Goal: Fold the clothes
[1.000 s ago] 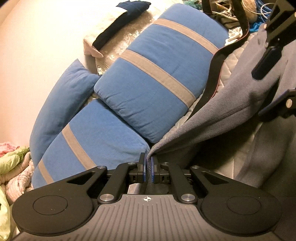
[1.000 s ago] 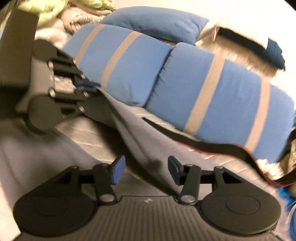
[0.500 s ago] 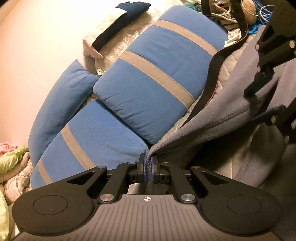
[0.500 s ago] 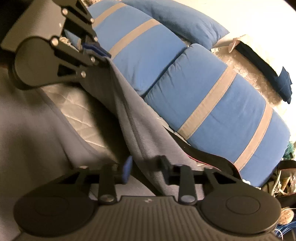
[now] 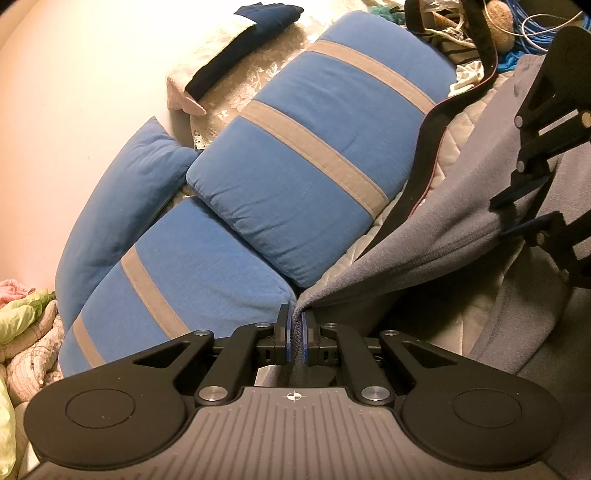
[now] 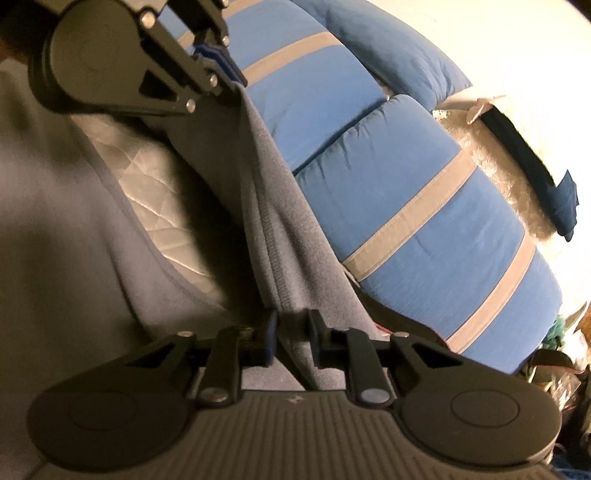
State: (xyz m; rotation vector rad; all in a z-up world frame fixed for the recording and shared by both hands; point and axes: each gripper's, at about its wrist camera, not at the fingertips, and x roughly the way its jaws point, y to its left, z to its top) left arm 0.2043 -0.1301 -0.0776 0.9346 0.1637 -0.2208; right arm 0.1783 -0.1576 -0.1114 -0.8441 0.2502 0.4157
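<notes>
A grey fleece garment (image 5: 443, 236) is stretched by its edge between my two grippers above a quilted bed cover (image 5: 456, 147). The left gripper (image 5: 295, 321) is shut on one end of that edge, with fabric bunched between its blue pads. In the right wrist view the left gripper (image 6: 221, 62) shows at the top left, and the garment (image 6: 273, 206) runs down from it. The right gripper (image 6: 293, 326) is closing its jaws, and a fold of the edge is pinched between them. In the left wrist view the right gripper (image 5: 508, 216) is at the right edge.
Two blue pillows with grey stripes (image 5: 314, 166) and a plain blue pillow (image 5: 122, 206) lie along the wall. A black strap (image 5: 424, 166) crosses the cover beside the garment. Crumpled clothes (image 5: 22, 332) are piled at the left, and cables and clutter (image 5: 535, 26) at the top right.
The right gripper rolled, came down along the garment's edge and drew its jaws in from wide apart onto the fabric. The left gripper kept still, holding its end.
</notes>
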